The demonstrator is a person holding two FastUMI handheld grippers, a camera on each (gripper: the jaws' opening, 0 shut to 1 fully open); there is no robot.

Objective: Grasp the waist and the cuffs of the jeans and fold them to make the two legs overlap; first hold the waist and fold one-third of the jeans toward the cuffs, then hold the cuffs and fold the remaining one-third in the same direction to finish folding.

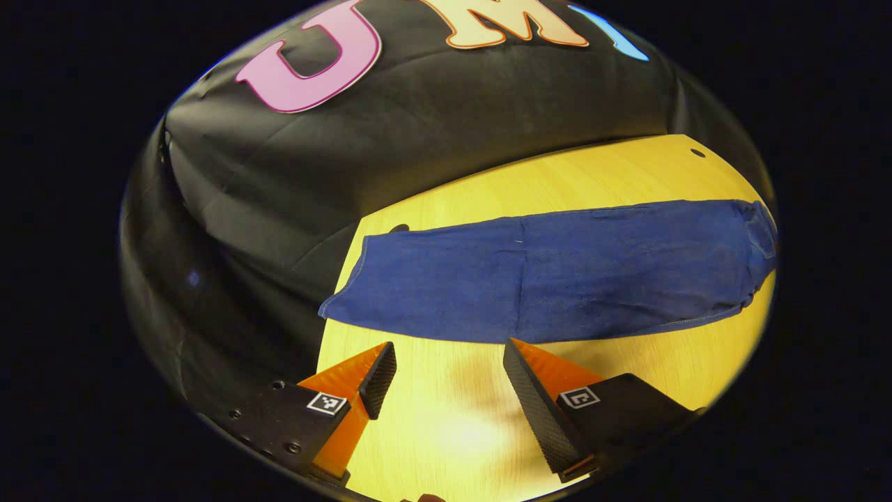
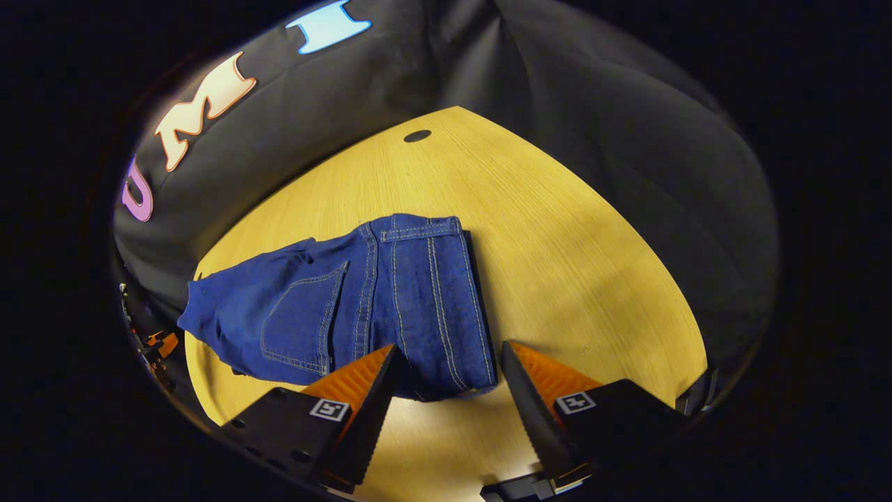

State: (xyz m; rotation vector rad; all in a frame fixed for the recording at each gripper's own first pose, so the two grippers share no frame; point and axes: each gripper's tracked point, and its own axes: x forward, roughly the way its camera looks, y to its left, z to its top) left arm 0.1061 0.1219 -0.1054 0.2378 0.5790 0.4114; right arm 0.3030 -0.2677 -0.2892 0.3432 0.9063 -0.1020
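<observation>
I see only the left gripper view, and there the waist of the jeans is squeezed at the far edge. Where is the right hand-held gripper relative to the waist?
Observer: The right hand-held gripper is open, with the near waist corner of the jeans between its jaws.
Operator: Does it grip the denim?
Observer: No, the jaws stand wide apart and do not press it.
Operator: Which side faces up?
Observer: The back pocket faces up.

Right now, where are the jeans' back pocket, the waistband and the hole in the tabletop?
back pocket (image 2: pixel 300 317): right gripper view, middle of the stitched pocket panel.
waistband (image 2: pixel 419 230): right gripper view, stitched band at the jeans' far end.
hole (image 2: pixel 417 136): right gripper view, dark oval in the tabletop.
</observation>
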